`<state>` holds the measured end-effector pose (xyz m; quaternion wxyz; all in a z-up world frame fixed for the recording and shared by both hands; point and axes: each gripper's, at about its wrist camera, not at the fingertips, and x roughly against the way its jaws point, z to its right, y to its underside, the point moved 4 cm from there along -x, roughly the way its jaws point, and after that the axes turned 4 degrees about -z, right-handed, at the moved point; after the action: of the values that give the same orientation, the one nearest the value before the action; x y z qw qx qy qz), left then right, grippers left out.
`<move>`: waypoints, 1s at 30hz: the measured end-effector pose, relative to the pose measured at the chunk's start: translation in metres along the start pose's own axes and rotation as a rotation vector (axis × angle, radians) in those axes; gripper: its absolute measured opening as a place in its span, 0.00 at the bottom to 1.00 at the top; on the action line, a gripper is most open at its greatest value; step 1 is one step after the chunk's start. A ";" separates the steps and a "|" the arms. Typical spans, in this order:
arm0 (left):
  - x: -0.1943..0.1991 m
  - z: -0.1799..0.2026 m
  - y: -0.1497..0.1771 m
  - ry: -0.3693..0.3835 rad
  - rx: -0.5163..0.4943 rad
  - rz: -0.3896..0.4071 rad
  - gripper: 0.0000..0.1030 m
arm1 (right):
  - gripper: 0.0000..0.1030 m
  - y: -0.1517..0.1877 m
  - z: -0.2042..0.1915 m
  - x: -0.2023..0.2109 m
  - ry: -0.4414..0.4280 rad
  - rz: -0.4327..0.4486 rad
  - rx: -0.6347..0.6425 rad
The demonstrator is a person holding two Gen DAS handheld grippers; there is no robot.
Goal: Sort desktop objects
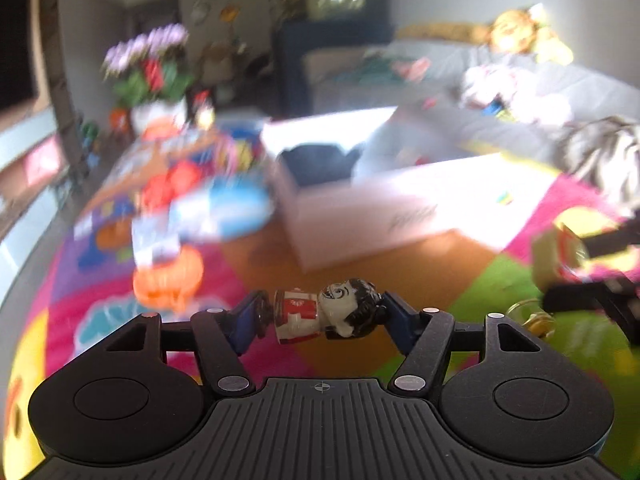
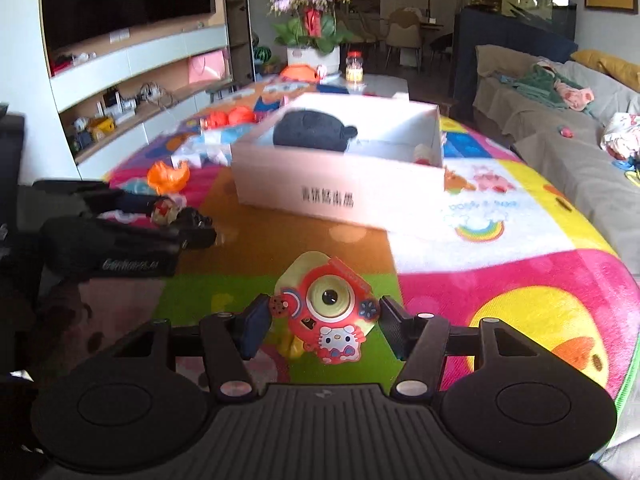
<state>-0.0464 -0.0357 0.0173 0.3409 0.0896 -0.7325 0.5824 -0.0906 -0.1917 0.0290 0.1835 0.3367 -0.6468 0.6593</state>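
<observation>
The left claw [image 1: 320, 314] is closed on a small figurine [image 1: 326, 312], lying crosswise between its pads: one pad presses the feet end, the other the dark-haired head. It looks like hard, glossy plastic, light and stiff, so I'd guess it can slip or pivot when pinched end to end like that; a hold across the red-and-white body would sit steadier. It hangs clear above the counter [image 1: 360, 264], short of the white box [image 1: 360, 208].

The right claw [image 2: 324, 320] has its fingers on either side of a toy camera [image 2: 326, 308], red-fronted with a pale yellow body, tilted on one corner. The pads look to be touching its sides, so I take it as gripped, though the left pad's contact is hard to judge. The toy seems light, rigid and hollow, and its flat sides are the sensible place to squeeze, not the decorated front.

The box, nearer in the right view [image 2: 340, 196], already holds a dark soft thing [image 2: 312, 130]. Orange toys [image 2: 168, 176] lie loose on the colourful mat.
</observation>
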 end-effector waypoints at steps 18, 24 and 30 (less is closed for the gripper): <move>-0.014 -0.027 -0.106 0.035 -0.024 0.254 0.94 | 0.88 -0.162 0.038 0.018 0.063 0.332 -0.031; -0.029 -0.067 -0.020 -0.105 -0.022 0.032 0.94 | 1.00 -0.120 0.024 -0.004 0.046 0.247 0.009; -0.034 -0.110 0.015 -0.194 0.074 -0.048 0.94 | 1.00 -0.060 -0.023 -0.036 0.029 0.124 0.173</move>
<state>0.0145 0.0601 -0.0050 0.2787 0.1754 -0.7378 0.5892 -0.0295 -0.1565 0.0498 0.1221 0.3009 -0.6043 0.7276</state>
